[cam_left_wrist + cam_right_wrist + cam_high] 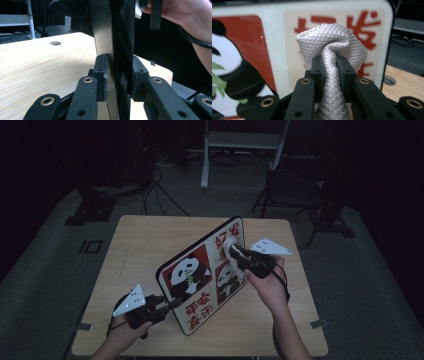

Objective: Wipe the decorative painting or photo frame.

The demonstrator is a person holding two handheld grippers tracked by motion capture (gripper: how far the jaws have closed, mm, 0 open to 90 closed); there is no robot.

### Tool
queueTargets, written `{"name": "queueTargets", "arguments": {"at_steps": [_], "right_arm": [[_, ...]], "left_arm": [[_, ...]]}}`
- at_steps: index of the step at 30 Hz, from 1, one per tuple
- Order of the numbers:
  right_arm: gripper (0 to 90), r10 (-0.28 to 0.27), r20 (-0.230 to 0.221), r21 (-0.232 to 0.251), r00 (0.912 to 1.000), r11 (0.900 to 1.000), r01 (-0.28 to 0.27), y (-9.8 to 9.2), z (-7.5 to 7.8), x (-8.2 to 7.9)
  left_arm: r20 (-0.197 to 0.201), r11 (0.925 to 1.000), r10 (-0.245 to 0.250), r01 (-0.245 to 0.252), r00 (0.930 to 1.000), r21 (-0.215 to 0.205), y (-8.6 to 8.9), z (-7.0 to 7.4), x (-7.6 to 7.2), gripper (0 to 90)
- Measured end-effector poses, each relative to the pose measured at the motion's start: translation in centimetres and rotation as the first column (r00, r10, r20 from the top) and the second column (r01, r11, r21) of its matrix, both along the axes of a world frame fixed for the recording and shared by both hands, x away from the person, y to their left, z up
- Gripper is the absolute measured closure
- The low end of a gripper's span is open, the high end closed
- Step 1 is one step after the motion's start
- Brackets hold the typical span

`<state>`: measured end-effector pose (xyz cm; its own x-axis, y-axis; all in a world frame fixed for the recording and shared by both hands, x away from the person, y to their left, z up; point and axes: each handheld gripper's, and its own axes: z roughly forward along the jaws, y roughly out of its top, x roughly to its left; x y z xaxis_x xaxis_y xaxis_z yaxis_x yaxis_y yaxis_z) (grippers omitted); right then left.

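Panda picture board [202,277] stands on edge on the wooden table [135,245], tilted, printed face toward the person; probably propped so that face can be wiped. Left gripper [167,304] clamps the board's lower corner, edge squeezed between both pads [101,72], serving as the support. Right gripper [233,251] pinches a bunched grey woven cloth [332,42]; the wad bulges beyond the fingertips, against the upper red characters. A round hole [55,43] in the tabletop lies beyond the left jaws. Nothing blocks the face.
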<state>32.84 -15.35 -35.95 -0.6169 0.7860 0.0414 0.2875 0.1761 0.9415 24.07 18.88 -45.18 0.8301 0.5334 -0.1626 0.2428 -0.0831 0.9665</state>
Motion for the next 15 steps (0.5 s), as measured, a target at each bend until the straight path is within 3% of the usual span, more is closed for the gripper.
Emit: {"name": "queueTargets", "arguments": {"at_steps": [15], "right_arm": [[77.7,0.037,0.068,0.032,0.9970,0.999,-0.039,2.0,3.2,0.2]], "left_arm": [[0.001,1.0000,-0.001,0.001,1.0000,0.006,0.0,0.1,0.0,72.9]]}}
